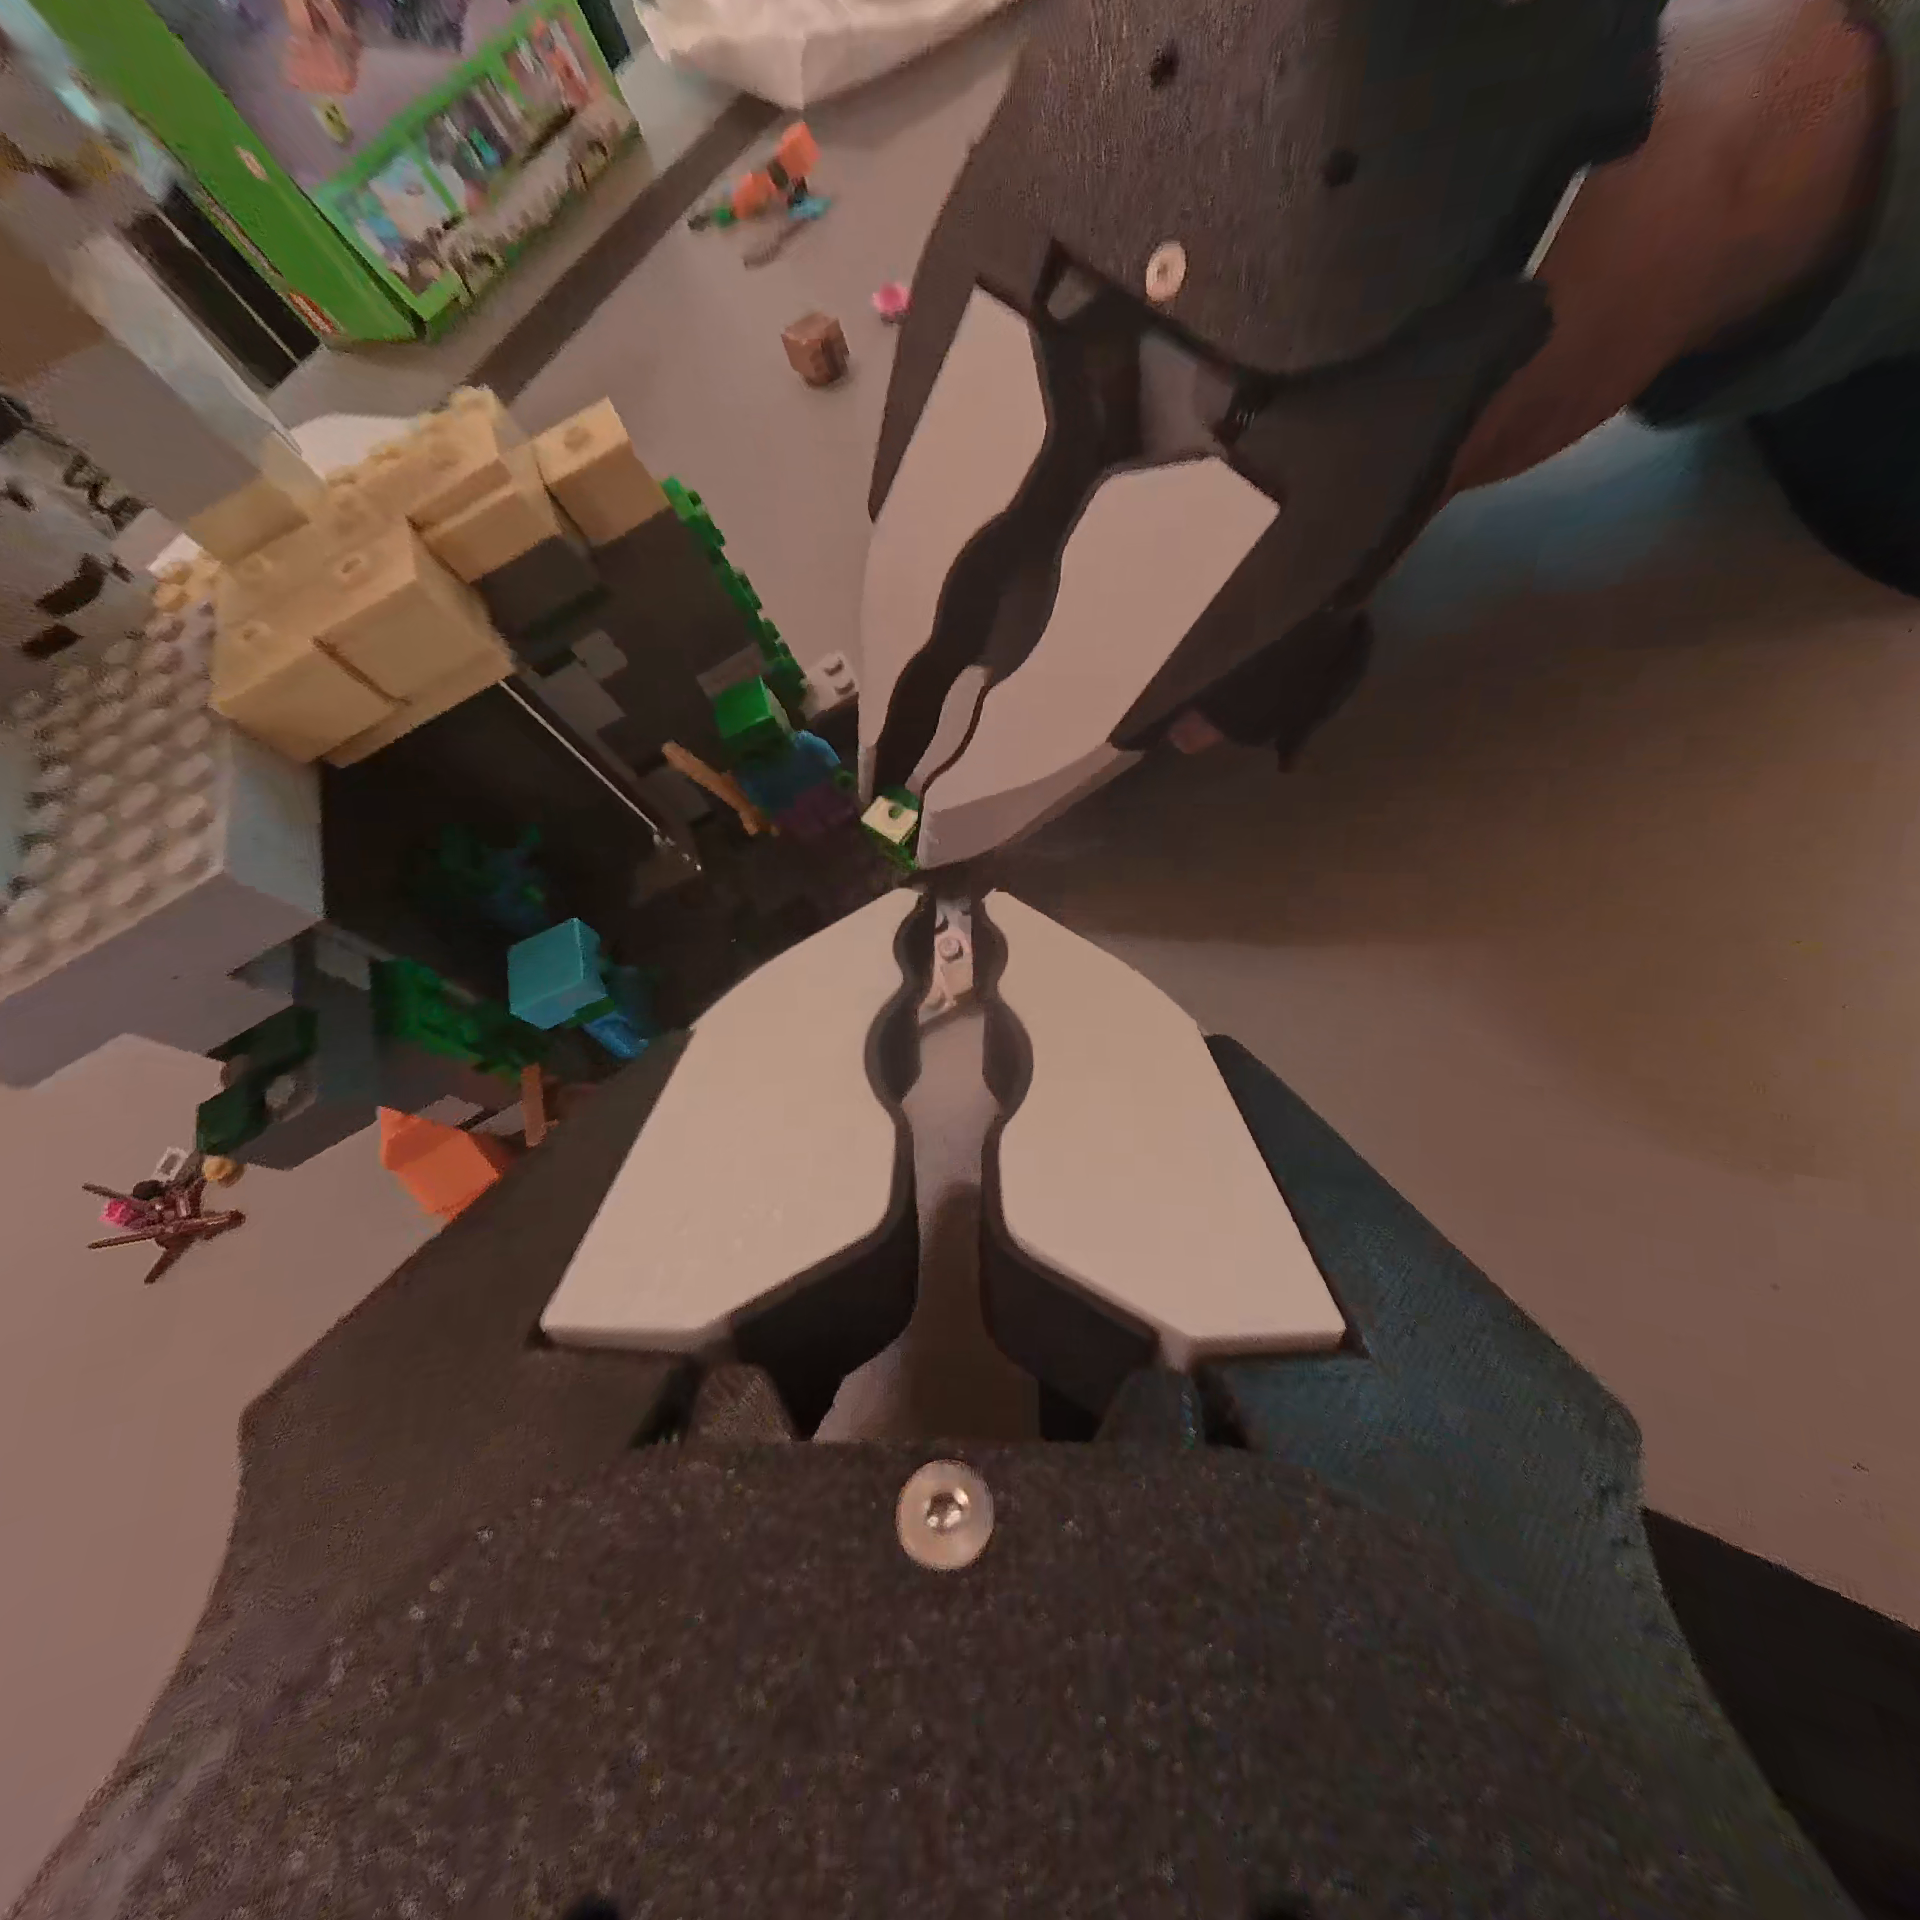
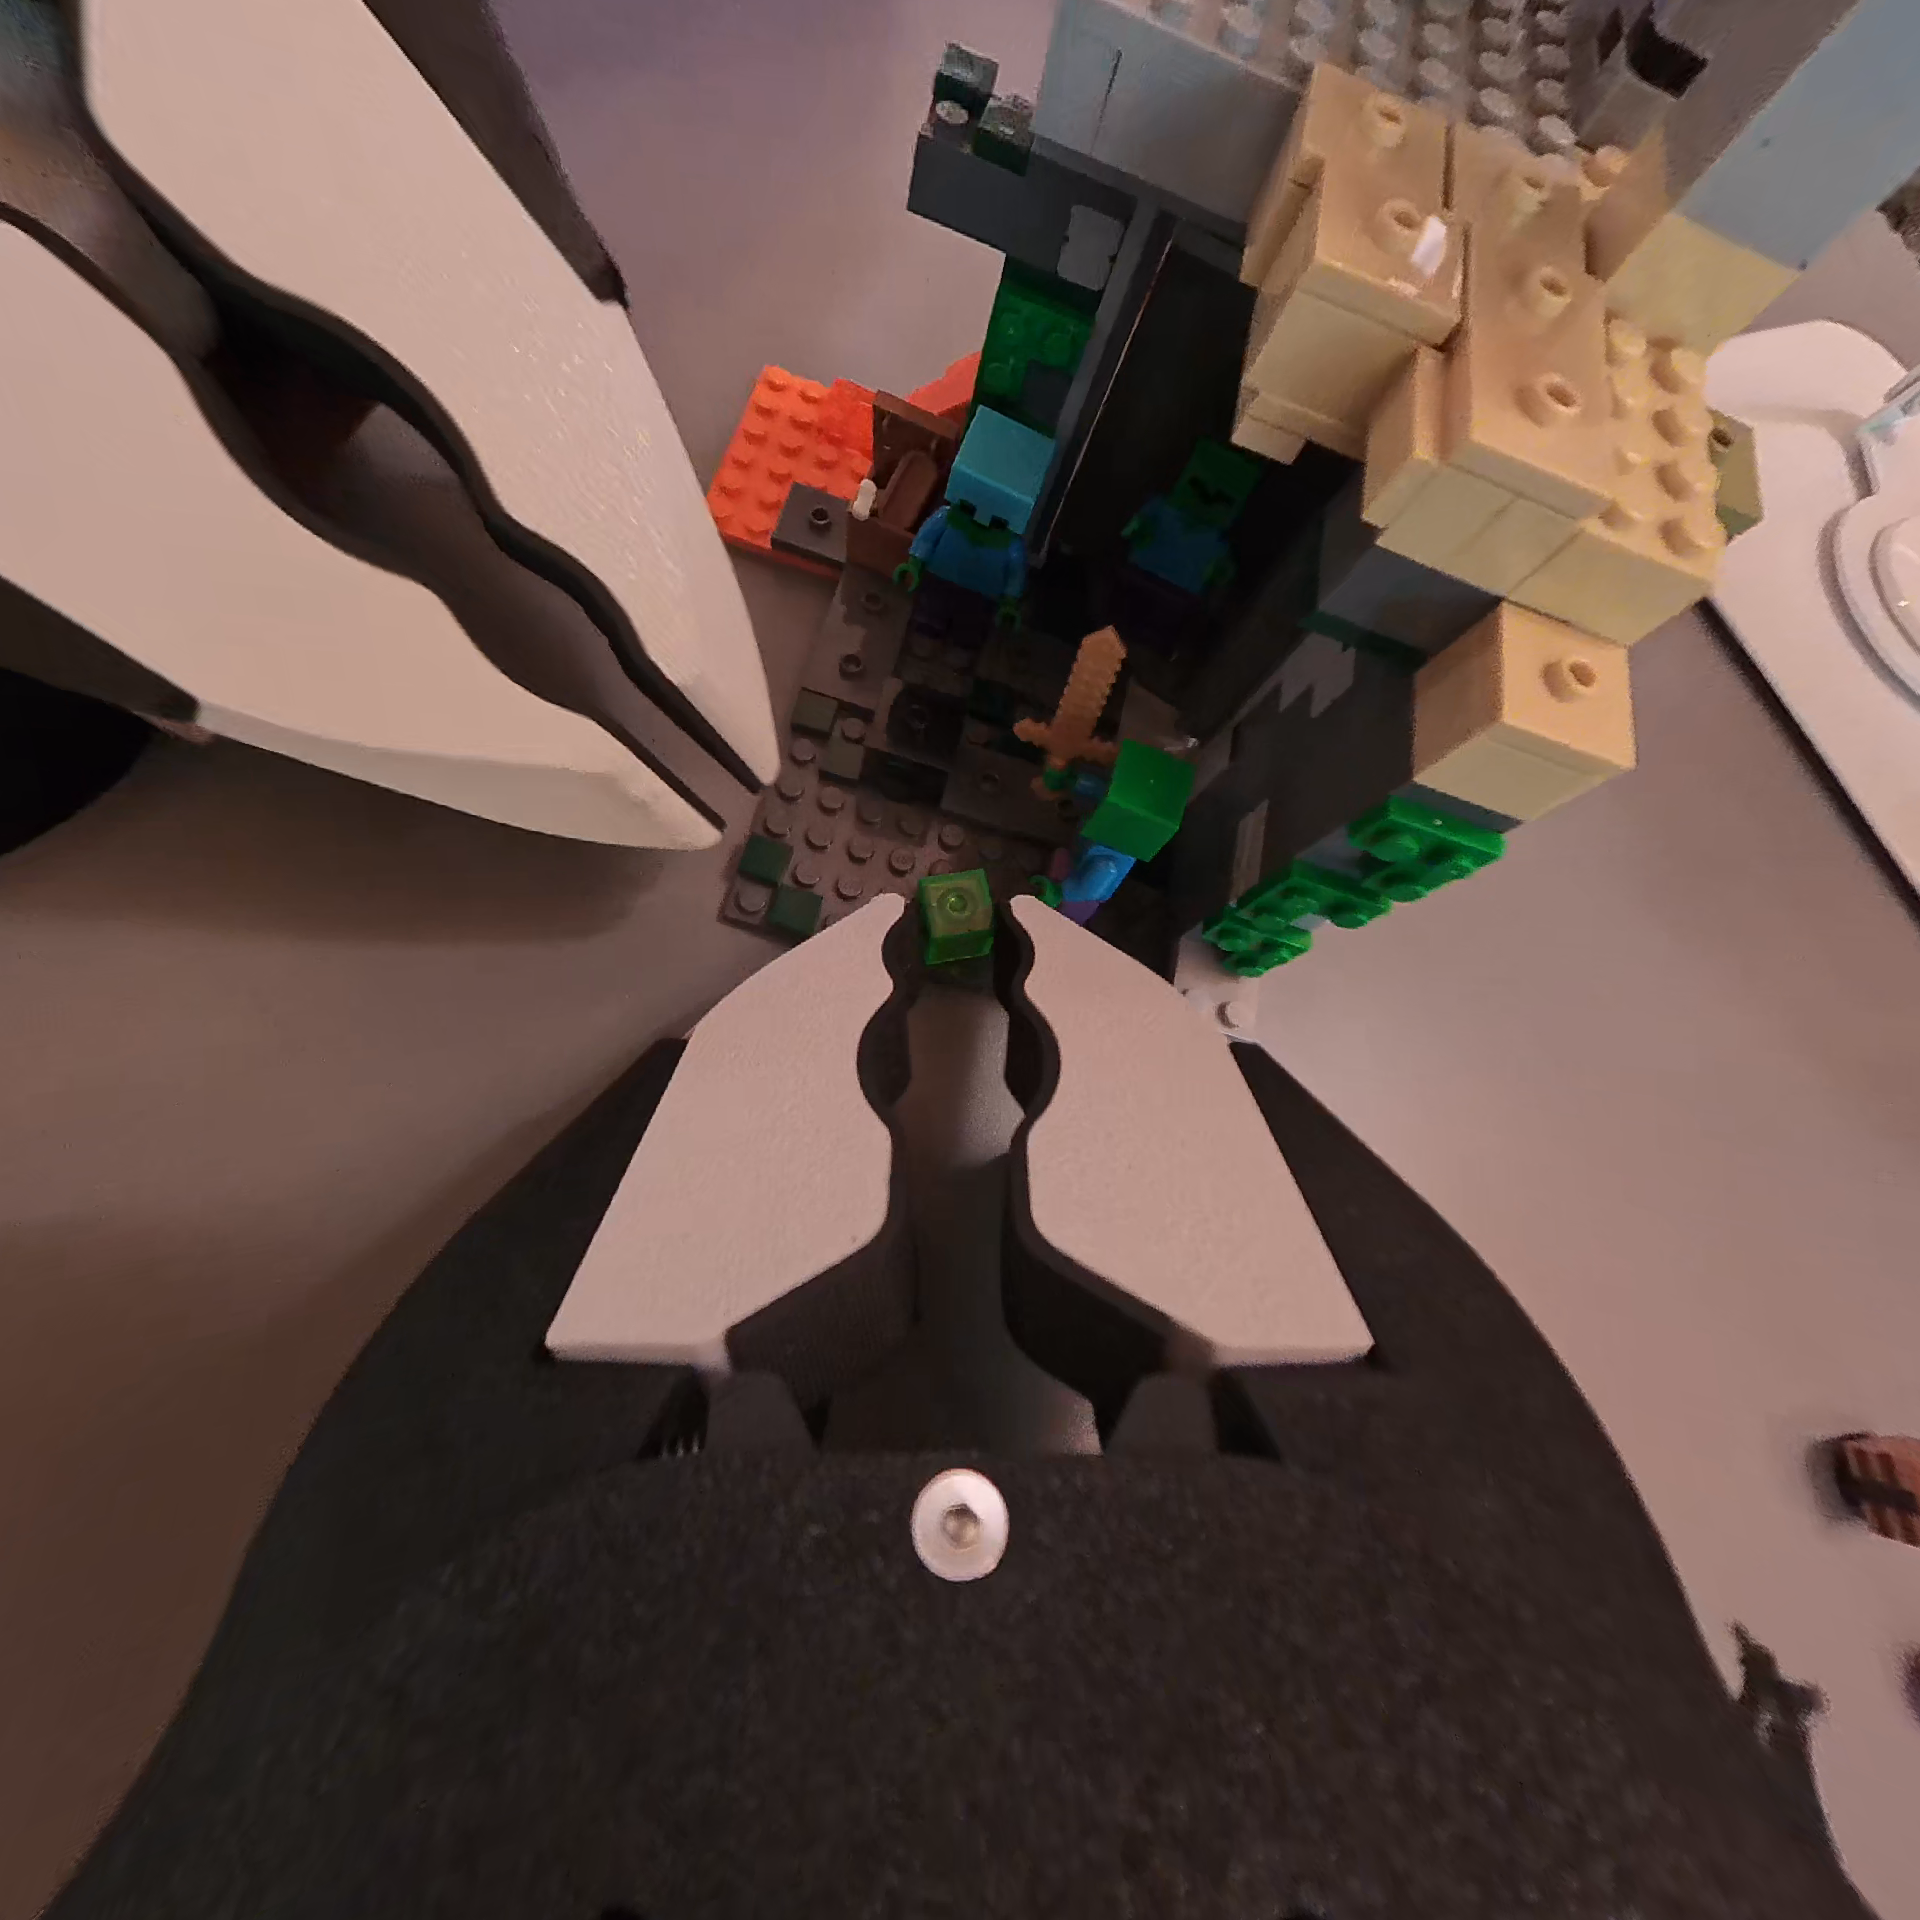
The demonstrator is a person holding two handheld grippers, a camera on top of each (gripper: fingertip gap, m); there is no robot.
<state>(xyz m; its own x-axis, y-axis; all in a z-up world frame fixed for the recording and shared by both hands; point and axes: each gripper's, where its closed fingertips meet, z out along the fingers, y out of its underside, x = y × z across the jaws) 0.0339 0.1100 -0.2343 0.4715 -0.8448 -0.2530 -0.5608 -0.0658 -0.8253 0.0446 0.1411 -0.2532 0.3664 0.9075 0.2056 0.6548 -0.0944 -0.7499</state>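
- At twelve o'clock of our right hand-held gripper point(image 2: 956, 920), clenched on a small translucent green brick point(image 2: 958, 914), stood the brick-built cave model point(image 2: 1143, 520) on the tabletop point(image 2: 312, 1039).
- Our left hand-held gripper point(image 1: 951, 940), tips pinching a small light-grey piece point(image 1: 951, 961), met it from ten o'clock.
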